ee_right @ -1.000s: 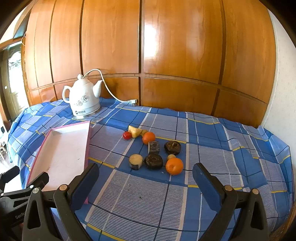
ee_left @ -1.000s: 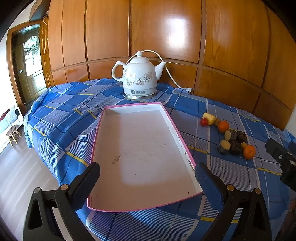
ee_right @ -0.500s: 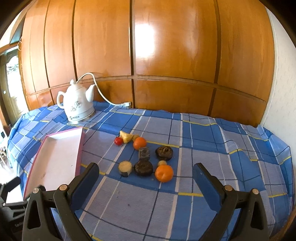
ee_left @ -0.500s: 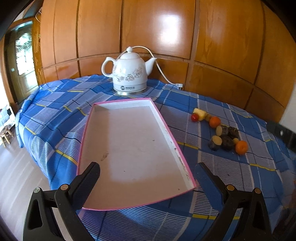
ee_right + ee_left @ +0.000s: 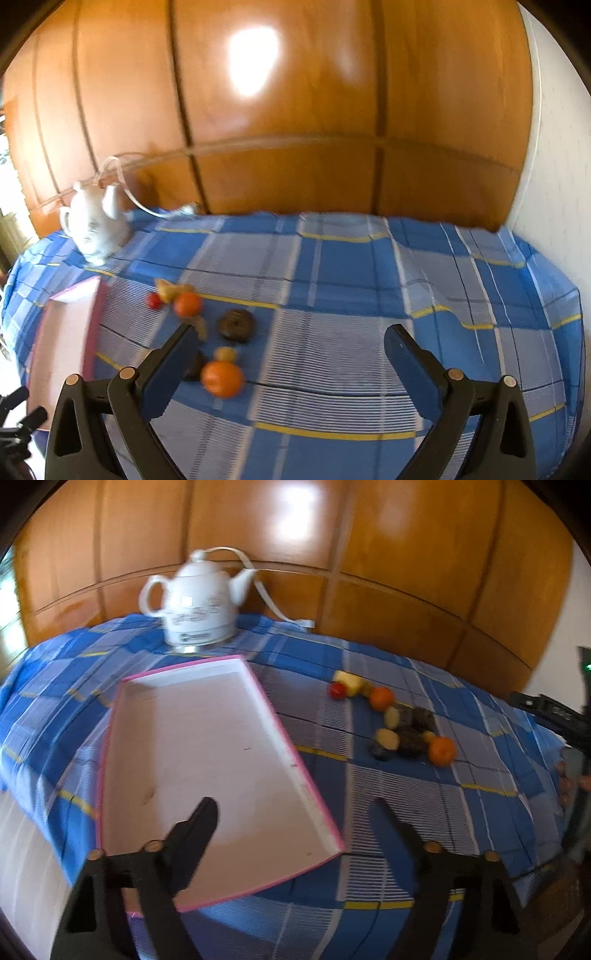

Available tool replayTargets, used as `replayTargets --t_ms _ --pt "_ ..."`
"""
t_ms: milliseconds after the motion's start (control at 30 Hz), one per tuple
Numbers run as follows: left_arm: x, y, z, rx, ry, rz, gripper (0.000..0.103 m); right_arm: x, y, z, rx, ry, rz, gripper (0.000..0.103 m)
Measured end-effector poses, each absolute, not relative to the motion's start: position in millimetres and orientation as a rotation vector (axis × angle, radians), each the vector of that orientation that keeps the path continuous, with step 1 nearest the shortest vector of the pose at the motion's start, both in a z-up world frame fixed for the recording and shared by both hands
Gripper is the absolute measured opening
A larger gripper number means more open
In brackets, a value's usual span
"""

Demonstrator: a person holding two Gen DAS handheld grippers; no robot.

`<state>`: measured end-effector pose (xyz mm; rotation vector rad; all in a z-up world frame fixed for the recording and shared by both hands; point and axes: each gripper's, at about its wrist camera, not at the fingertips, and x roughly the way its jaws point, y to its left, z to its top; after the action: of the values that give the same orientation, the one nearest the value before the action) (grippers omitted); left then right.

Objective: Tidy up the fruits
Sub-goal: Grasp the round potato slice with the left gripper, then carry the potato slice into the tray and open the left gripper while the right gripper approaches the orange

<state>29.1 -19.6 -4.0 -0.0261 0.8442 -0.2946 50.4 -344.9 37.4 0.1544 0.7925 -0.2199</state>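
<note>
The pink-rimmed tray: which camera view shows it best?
The left wrist view. There the pink-rimmed tray lies almost whole in view, empty, with only its near edge behind the left gripper. The right wrist view shows just a blurred strip of it at the left edge.

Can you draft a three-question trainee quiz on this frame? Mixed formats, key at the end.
1. True or false: the pink-rimmed tray already holds some fruit.
2. Multiple choice: what stands at the far end of the tray, by the wood-panelled wall? A) a white kettle B) a glass jug C) a fruit bowl
3. Fill in: the nearest orange lies closest to the ___ finger of the right gripper, as that wrist view shows it.

Key
1. False: the tray is bare, and the fruit pile sits on the blue checked cloth beside it.
2. A, the white kettle.
3. Left.
</note>
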Motion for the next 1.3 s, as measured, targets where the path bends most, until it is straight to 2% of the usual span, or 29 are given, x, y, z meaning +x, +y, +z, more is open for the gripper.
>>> replayTargets --t_ms 167,300,400,867,900,933,1000,1067,1300 --pt "52 -52 -2 0.039 0.895 -0.397 0.069 55 -370 20 0.275 0.826 -0.200 0.093" --pt "72 -78 -8 0.081 0.945 -0.439 0.056 55 -371 19 0.312 0.836 -0.171 0.092" --pt "87 -98 -16 0.126 0.974 -0.466 0.050 56 -374 17 0.377 0.837 -0.134 0.092" --pt "147 -165 -58 0.236 1.053 -0.563 0.049 62 -371 12 0.449 0.871 -0.057 0.089" --pt "151 -165 -61 0.229 1.064 -0.567 0.047 62 -371 12 0.454 0.881 -0.052 0.089" --pt "153 -166 -64 0.223 1.077 -0.575 0.036 63 -371 11 0.454 0.886 -0.051 0.089" --pt "153 -166 -67 0.221 1.069 -0.574 0.032 64 -371 10 0.452 0.892 -0.051 0.088" --pt "151 -163 -67 0.198 1.062 -0.582 0.032 65 -371 8 0.453 0.901 -0.051 0.079" --pt "108 -150 -58 0.147 1.009 -0.593 0.032 69 -371 -4 0.459 0.963 -0.064 0.070"
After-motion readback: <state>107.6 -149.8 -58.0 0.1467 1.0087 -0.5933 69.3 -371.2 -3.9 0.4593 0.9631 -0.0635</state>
